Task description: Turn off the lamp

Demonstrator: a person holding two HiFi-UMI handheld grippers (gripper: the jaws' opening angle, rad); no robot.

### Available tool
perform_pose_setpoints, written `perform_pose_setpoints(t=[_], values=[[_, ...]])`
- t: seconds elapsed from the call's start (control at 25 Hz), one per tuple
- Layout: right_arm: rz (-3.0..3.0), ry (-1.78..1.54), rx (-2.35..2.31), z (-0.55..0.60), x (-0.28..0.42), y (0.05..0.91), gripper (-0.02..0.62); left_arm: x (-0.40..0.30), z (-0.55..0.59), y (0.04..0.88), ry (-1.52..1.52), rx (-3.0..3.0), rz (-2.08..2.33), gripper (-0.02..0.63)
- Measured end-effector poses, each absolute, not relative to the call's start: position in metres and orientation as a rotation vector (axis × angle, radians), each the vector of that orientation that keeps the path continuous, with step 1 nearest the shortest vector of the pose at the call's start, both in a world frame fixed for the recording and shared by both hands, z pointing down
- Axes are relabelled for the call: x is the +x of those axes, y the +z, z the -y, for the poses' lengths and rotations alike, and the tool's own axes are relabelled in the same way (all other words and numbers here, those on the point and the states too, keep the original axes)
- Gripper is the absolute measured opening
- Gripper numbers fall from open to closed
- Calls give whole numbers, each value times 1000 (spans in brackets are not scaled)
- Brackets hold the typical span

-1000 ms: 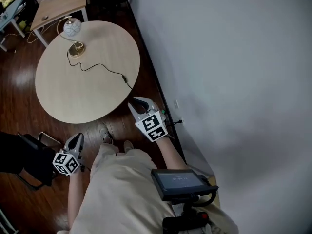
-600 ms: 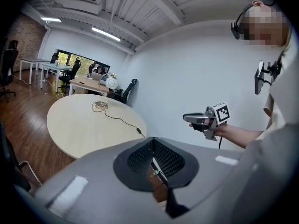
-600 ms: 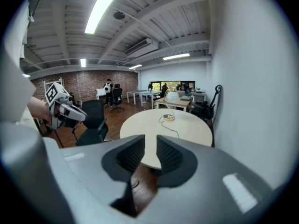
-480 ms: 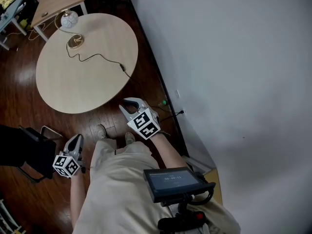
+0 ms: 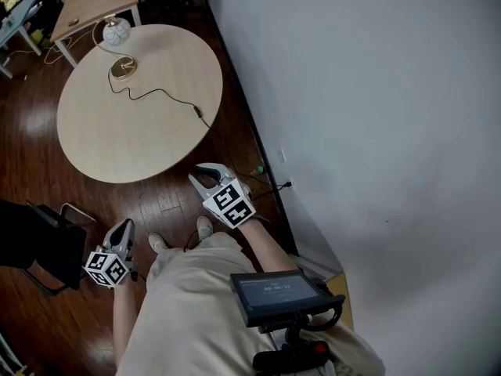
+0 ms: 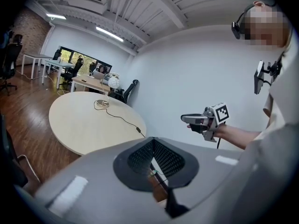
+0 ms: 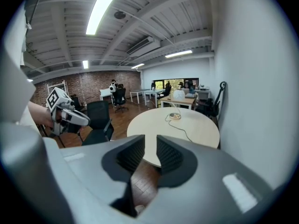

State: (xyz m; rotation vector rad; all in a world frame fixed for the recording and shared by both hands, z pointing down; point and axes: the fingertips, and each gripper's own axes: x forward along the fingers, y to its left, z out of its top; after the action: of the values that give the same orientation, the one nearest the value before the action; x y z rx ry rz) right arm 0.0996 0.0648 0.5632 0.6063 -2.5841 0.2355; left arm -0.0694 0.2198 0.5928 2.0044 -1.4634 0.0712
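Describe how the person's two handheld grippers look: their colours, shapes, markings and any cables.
The left gripper and the right gripper share one design: a pale grey plastic body with two curved jaws, lined with black ribbed pads. Each carries a white cube printed with black square markers. A thin dark cable hangs from the right one. No sleeves cover the forearms.

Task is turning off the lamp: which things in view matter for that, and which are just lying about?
Job: lamp; its cord; dark inline block on it, likely the switch; round table bearing them.
Lying about: black chair; wooden desk behind the table.
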Motion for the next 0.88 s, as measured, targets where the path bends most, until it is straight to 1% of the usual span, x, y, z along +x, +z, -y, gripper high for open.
perform_pose_setpoints(t=[0.36,0.6,0.88], values=[[2567,228,597,-82,51,561,78,-110,-232,599,77,2002,1427,5],[2562,228,655,-91,21,554,78,-154,-232,598,94,2020,1411,5],[2542,256,722,-101,1,554,78,-192,-227,594,126,2058,1376,5]])
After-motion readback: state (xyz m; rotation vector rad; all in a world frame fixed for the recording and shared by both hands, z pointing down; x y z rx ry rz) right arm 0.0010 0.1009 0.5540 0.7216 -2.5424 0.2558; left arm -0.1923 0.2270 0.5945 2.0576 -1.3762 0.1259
